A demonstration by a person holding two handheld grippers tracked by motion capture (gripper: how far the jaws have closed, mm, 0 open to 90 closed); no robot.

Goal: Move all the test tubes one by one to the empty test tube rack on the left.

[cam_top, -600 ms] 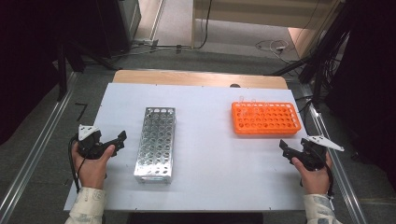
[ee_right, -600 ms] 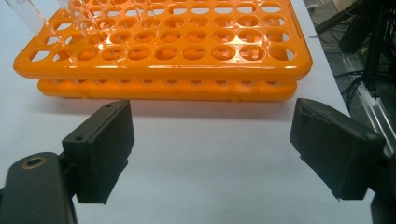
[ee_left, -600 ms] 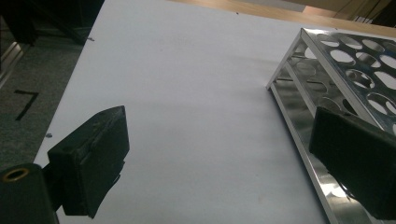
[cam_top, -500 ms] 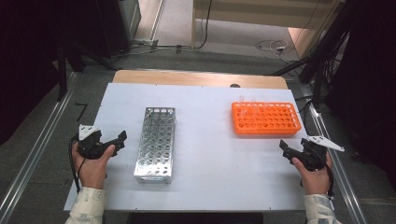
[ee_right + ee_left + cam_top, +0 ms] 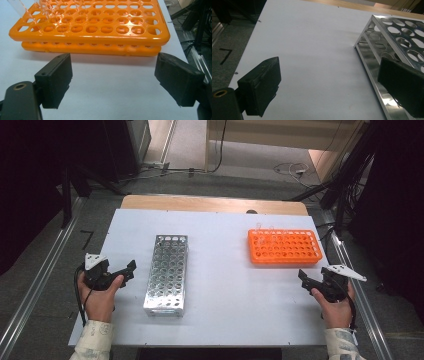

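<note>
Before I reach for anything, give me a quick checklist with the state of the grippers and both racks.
1. Left gripper open, nothing between its jaws: ok.
2. Right gripper open, nothing held: ok.
3. Metal tube rack sits flat on the white table, beside the left gripper, apart from it: ok.
4. Orange tube rack sits flat, ahead of the right gripper: ok.
5. Clear tubes stand at the orange rack's far corner; how many: cannot tell.
6. Metal rack's holes empty: ok in those visible.

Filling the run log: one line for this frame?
left gripper: open, by metal rack | right gripper: open, near orange rack | nothing held
</note>
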